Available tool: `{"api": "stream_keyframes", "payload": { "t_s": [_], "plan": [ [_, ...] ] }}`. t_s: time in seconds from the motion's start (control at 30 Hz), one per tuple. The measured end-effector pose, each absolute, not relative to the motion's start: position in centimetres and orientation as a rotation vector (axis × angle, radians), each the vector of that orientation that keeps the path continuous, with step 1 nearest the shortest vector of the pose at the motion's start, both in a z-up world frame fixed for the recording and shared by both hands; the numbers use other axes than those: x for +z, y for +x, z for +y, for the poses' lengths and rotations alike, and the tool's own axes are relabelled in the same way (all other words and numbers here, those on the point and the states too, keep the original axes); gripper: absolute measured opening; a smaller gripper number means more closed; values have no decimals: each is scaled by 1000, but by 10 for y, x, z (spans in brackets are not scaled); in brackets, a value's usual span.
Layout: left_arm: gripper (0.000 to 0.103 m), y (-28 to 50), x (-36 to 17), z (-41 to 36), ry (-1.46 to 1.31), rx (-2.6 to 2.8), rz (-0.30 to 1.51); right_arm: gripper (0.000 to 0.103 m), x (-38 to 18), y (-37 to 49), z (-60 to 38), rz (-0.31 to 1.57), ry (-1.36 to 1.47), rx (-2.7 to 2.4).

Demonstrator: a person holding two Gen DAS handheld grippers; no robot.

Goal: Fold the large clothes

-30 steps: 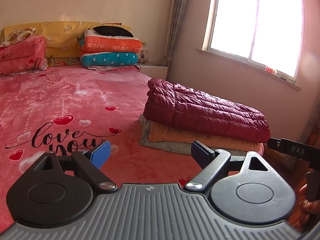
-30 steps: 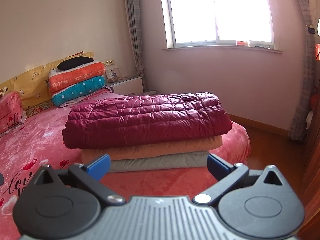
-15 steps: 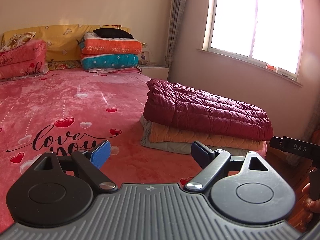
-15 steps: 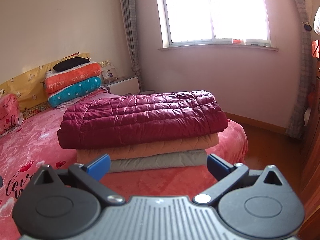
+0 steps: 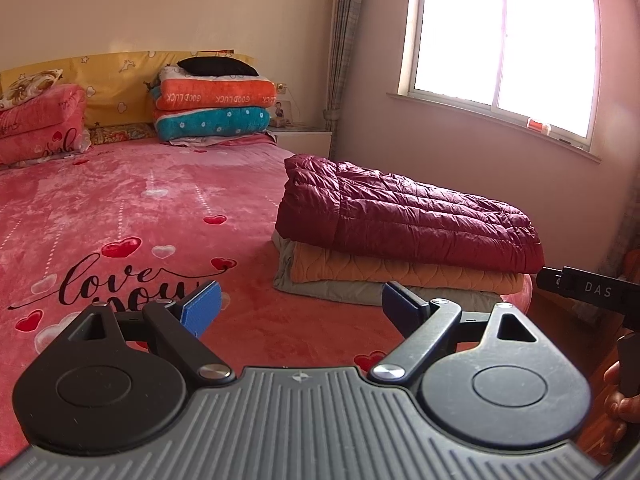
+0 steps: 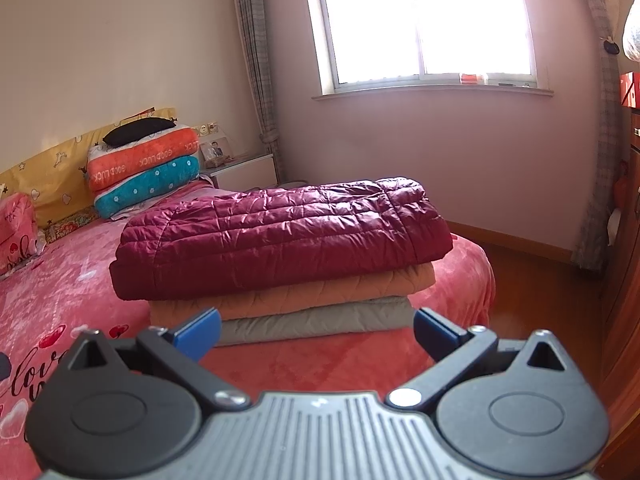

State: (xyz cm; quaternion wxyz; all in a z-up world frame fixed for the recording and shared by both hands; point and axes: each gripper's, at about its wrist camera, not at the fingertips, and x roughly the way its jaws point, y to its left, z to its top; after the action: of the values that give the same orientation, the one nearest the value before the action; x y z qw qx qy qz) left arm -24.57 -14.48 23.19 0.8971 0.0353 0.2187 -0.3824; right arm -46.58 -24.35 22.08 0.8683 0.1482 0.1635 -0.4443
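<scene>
Both grippers (image 5: 300,308) (image 6: 316,330) gape near folded jackets (image 6: 280,236) stacked on bed (image 5: 120,200).

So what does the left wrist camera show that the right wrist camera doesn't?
Only the left view shows the other gripper's black bar marked DAS and the hand holding it. Only the right view shows the wooden floor and a wooden cabinet. Both show the stack of three folded clothes, maroon quilted jacket on top, and open, empty grippers.

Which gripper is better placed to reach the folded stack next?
Right, probably. The right gripper squarely faces the maroon jacket topping the stack; the left gripper points at bare bedspread, stack off to its right. Both are open.
</scene>
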Motion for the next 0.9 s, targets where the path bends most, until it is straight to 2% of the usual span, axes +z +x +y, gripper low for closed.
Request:
{"api": "stream_keyframes", "payload": {
  "t_s": [0.9],
  "plan": [
    [103,-244,224,-154,106,-859,493,102,212,-476,-255,313,354,-937]
  ]
}}
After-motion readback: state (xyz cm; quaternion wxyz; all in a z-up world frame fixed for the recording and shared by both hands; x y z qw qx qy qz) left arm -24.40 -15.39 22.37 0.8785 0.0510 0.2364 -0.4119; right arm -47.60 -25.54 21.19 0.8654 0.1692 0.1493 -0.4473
